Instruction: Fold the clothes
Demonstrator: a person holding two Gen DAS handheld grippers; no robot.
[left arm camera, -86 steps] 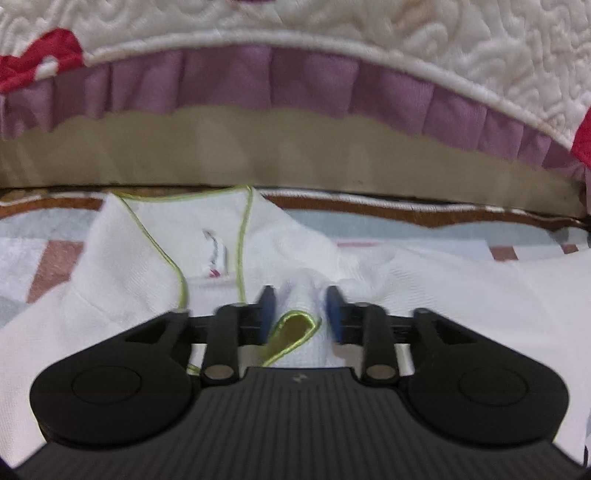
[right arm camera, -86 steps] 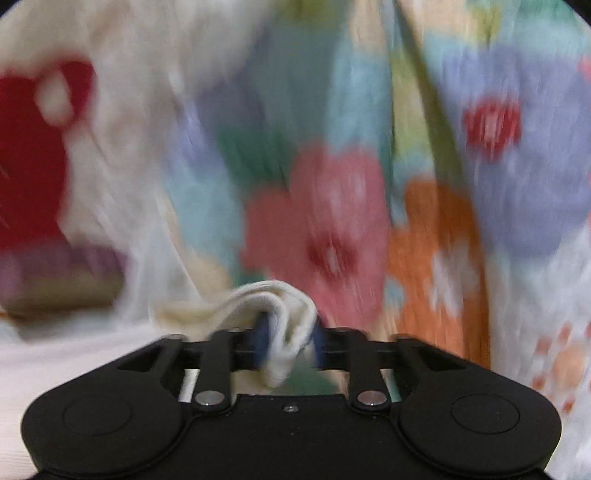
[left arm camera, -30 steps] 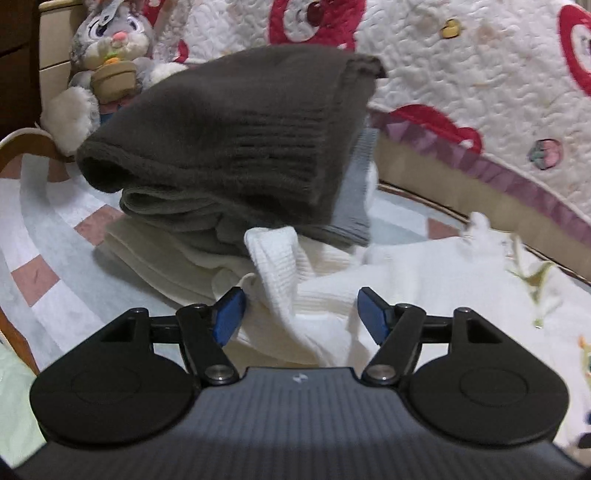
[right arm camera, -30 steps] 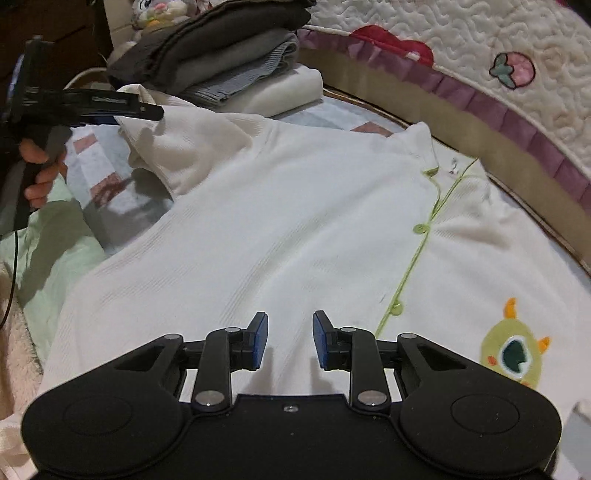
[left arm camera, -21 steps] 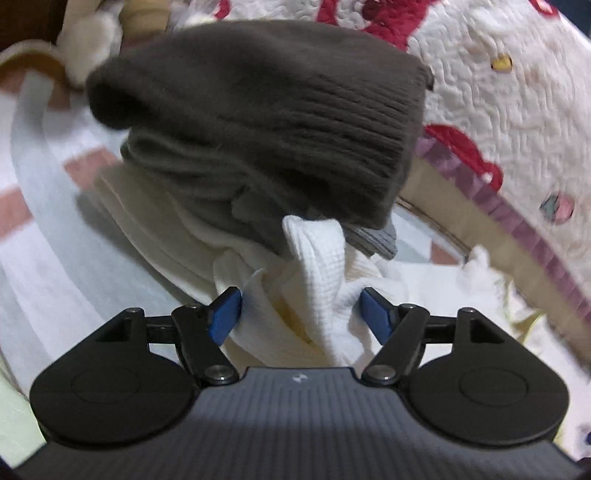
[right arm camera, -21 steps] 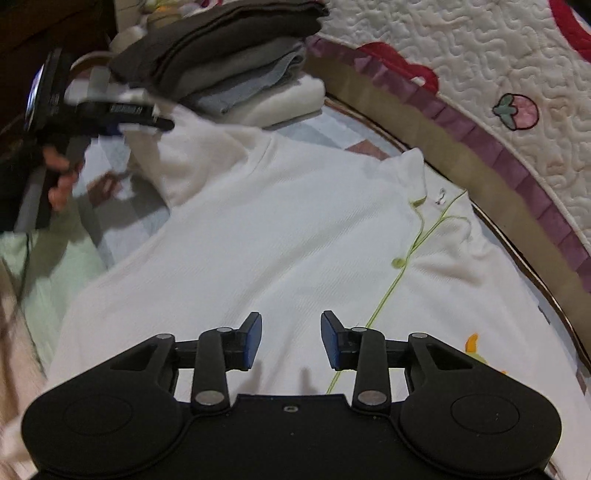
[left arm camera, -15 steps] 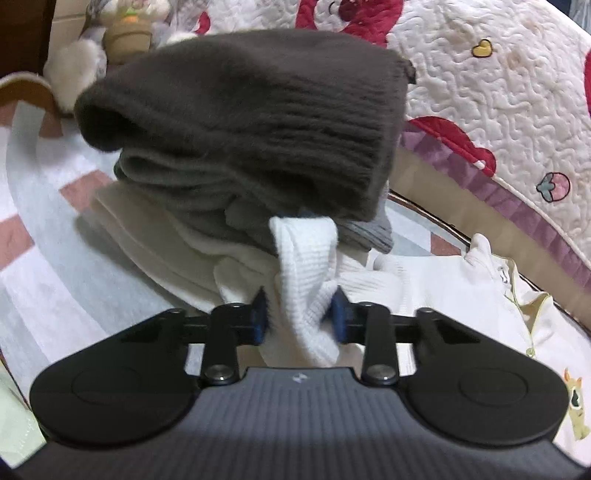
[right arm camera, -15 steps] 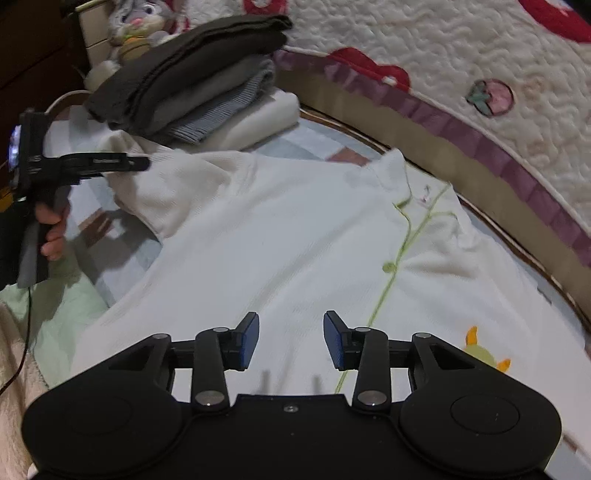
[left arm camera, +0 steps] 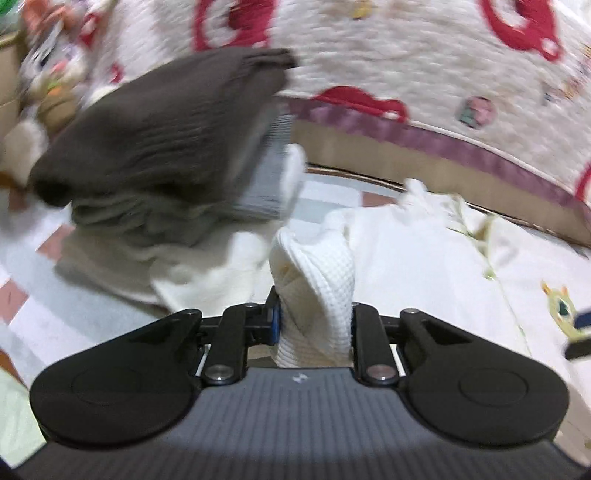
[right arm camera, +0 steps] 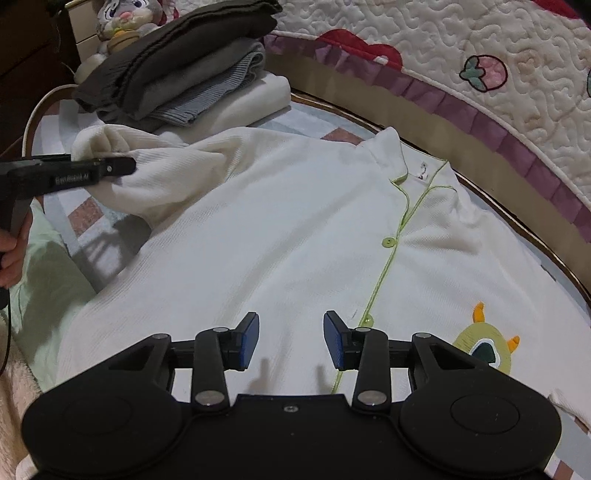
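A white button-front shirt (right arm camera: 277,229) with green piping and a monster motif (right arm camera: 487,350) lies spread face up on the bed. In the left wrist view my left gripper (left arm camera: 314,321) has its jaws closing on the bunched white sleeve (left arm camera: 317,266), and the pads press on the cloth. From the right wrist view that same left gripper (right arm camera: 125,166) holds the sleeve end (right arm camera: 99,142) raised at the shirt's left side, beside the stack. My right gripper (right arm camera: 290,339) hovers open over the shirt's lower front, just left of the button line, with nothing between its fingers.
A stack of folded dark and grey clothes (right arm camera: 184,66) sits at the back left, with a plush rabbit (right arm camera: 125,18) behind it. A quilted cover with a purple frill (right arm camera: 461,44) runs along the far side. A hand (right arm camera: 11,254) holds the left tool over pale green cloth (right arm camera: 48,280).
My left gripper went from open around the sleeve to shut on it, then drew it back from the folded stack. The right gripper's jaws widened a little and stayed over the shirt front.
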